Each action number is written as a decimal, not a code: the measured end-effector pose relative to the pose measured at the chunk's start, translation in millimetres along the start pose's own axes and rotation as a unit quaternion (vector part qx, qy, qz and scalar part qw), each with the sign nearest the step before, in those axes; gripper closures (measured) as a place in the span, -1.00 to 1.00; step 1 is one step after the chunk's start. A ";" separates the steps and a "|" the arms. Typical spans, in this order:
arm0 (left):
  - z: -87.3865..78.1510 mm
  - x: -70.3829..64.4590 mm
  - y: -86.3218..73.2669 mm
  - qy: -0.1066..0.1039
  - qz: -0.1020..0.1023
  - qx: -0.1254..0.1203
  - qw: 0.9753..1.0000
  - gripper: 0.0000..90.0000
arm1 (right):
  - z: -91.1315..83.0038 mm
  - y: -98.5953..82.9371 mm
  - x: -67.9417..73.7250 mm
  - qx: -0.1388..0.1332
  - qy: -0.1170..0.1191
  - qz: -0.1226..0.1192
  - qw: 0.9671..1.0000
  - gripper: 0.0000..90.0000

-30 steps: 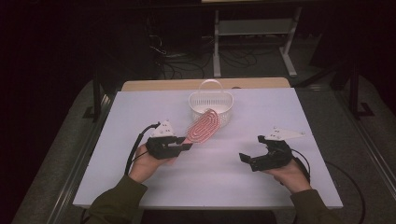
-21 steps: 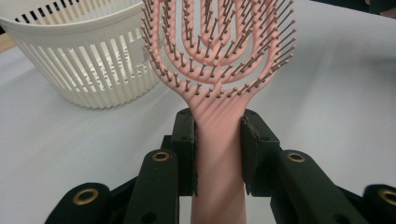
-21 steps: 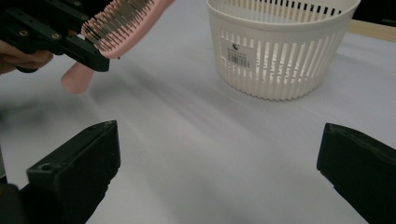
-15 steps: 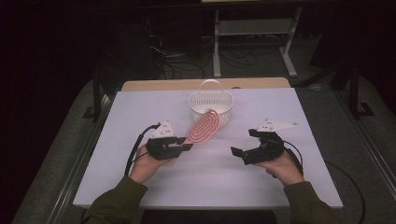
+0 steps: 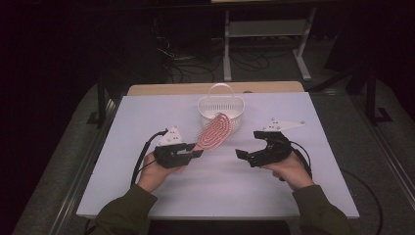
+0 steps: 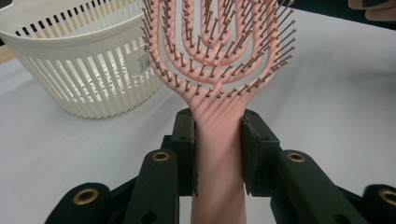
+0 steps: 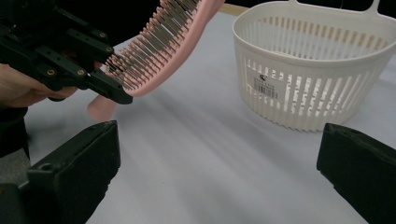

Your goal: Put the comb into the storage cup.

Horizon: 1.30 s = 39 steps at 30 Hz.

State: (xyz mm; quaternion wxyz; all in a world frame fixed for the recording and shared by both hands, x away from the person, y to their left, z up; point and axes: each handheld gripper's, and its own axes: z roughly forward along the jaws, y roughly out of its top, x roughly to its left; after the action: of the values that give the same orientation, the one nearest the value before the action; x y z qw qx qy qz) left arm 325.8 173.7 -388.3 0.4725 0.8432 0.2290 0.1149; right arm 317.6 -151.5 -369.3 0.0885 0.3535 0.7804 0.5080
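We hold a pink plastic vented hairbrush (image 6: 218, 70) by its handle, clamped between the jaws of our left gripper (image 5: 188, 152); it is lifted off the pale table (image 5: 147, 117), its bristled head leaning toward the white slatted plastic basket (image 5: 221, 108) just beyond. The pick-up looks done; placing it in the basket seems left. Our right gripper (image 5: 243, 154) hovers nearby, jaws wide, holding nothing

Matt pink plastic hairbrush (image 6: 219, 70)
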 end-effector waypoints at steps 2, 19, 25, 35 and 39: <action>0.3 -0.6 -0.1 0.000 0.001 0.001 1.000 0.55 | 1.6 2.5 0.9 -0.003 0.004 0.000 1.000 -1.00; 3.4 -5.0 -1.0 0.003 0.002 -0.003 1.000 0.55 | 14.8 20.1 6.7 -0.014 0.015 -0.003 1.000 -1.00; 2.8 -5.6 -0.7 0.006 0.004 -0.007 1.000 0.55 | 19.5 27.0 8.0 -0.019 0.019 -0.003 1.000 -1.00; 3.2 -6.7 -0.4 0.008 0.003 -0.009 1.000 0.55 | 28.7 38.5 11.2 -0.019 0.026 -0.009 0.999 -1.00; 3.0 -7.1 -0.2 0.010 0.002 -0.011 1.000 0.55 | 32.5 43.9 10.1 -0.022 0.028 -0.009 0.999 -1.00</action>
State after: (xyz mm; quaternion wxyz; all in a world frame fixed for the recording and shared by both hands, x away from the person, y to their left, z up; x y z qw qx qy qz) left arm 320.9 168.0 -389.8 0.4797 0.8372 0.2302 0.1269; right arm 346.6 -111.0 -344.7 0.0787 0.3299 0.7743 0.5343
